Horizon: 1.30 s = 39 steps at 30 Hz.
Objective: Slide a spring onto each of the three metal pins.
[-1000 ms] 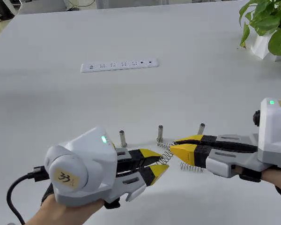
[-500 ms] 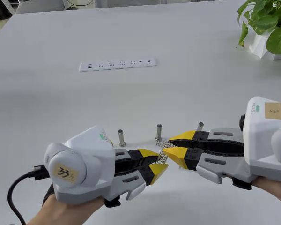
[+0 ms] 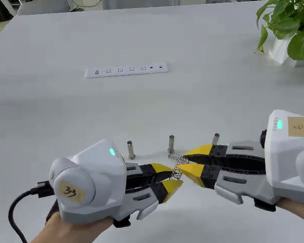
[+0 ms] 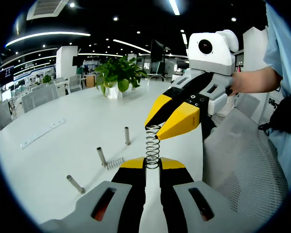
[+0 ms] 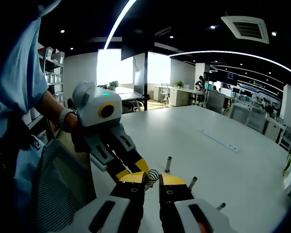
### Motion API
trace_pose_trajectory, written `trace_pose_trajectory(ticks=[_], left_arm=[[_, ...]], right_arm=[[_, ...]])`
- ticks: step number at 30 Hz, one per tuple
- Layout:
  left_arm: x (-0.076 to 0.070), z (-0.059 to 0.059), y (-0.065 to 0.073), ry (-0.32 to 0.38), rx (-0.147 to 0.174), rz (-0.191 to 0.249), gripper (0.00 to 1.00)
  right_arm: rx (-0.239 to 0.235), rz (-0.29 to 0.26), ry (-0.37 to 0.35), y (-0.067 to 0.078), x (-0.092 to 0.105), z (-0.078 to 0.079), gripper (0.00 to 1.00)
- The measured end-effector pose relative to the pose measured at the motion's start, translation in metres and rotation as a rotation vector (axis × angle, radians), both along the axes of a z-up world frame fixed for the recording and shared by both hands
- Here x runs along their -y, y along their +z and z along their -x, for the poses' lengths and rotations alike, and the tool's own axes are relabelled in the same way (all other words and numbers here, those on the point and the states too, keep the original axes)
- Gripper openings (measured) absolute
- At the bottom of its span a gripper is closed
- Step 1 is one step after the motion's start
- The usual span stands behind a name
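Spring (image 4: pixel 152 144): light, floppy; hold at end coils. Left gripper (image 4: pixel 153 164), right gripper (image 5: pixel 152 178) each clamp 1 end beside middle pin (image 3: pixel 171 143).

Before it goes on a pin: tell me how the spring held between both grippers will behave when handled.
The spring, thin open coils held at its ends by the left gripper and right gripper, will probably bend and stretch easily. It looks very light, so it might flick away if one end slips. Laid on the table, it may roll.
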<state>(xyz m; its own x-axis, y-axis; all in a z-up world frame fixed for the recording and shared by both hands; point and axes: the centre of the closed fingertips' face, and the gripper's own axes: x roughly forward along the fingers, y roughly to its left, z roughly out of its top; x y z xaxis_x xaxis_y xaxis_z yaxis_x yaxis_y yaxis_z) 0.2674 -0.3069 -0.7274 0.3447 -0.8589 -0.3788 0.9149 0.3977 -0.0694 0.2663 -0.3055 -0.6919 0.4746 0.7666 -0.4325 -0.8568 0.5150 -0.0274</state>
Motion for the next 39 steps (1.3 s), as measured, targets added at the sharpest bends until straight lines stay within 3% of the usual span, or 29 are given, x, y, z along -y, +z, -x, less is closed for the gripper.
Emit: trace_pose_trajectory(ticks=[6, 12, 15, 28, 34, 36, 39], left_arm=[[0.0, 0.002, 0.001, -0.023, 0.011, -0.009, 0.06], [-0.002, 0.001, -0.001, -0.037, 0.011, -0.026, 0.06], [-0.003, 0.002, -0.003, -0.056, 0.019, -0.049, 0.06], [-0.008, 0.017, -0.018, -0.17, 0.053, -0.167, 0.06], [-0.008, 0.024, -0.025, -0.21, 0.063, -0.207, 0.06], [-0.008, 0.028, -0.027, -0.232, 0.083, -0.234, 0.06], [-0.006, 0.03, -0.027, -0.249, 0.089, -0.243, 0.06]], right_arm=[[-0.002, 0.013, 0.012, -0.002, 0.002, 0.001, 0.09], [0.003, 0.033, 0.036, -0.002, 0.002, 0.004, 0.3], [0.007, 0.081, 0.065, -0.005, 0.005, 0.004, 0.35], [-0.039, 0.241, 0.286, -0.016, 0.0, 0.021, 0.4], [-0.031, 0.28, 0.335, -0.017, -0.002, 0.02, 0.4], [-0.025, 0.291, 0.353, -0.016, -0.003, 0.02, 0.39], [-0.027, 0.295, 0.368, -0.015, -0.003, 0.018, 0.36]])
